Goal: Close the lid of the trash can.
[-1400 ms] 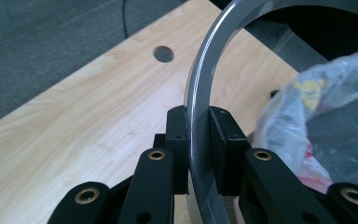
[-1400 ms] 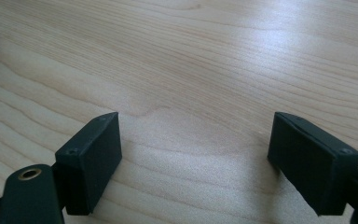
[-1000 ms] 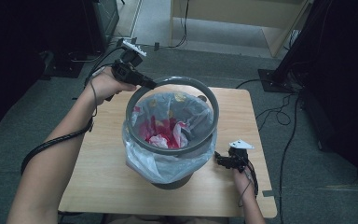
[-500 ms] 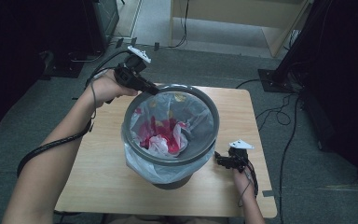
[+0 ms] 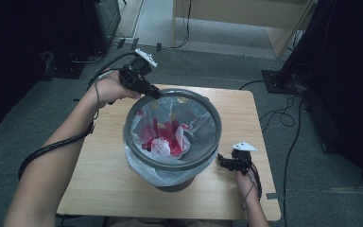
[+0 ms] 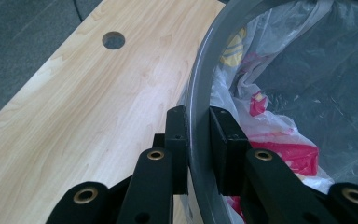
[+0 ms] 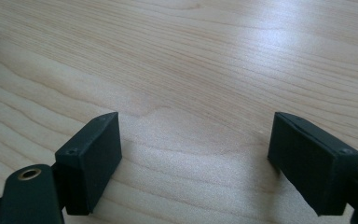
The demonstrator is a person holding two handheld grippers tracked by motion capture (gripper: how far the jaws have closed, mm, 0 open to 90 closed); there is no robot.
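Left hand-held gripper: pinching the grey rim ring of the bin at its far-left side.
Right hand-held gripper: jaws spread wide over bare worktop, just beside the bin's near-right.
Left gripper view: cable hole in the wood.
High view: bin mid-worktop with clear liner and red-and-white bags; wood free along every edge.

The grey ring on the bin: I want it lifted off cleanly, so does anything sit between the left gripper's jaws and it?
No. The left gripper is shut on the grey ring, one jaw on each side, touching it.
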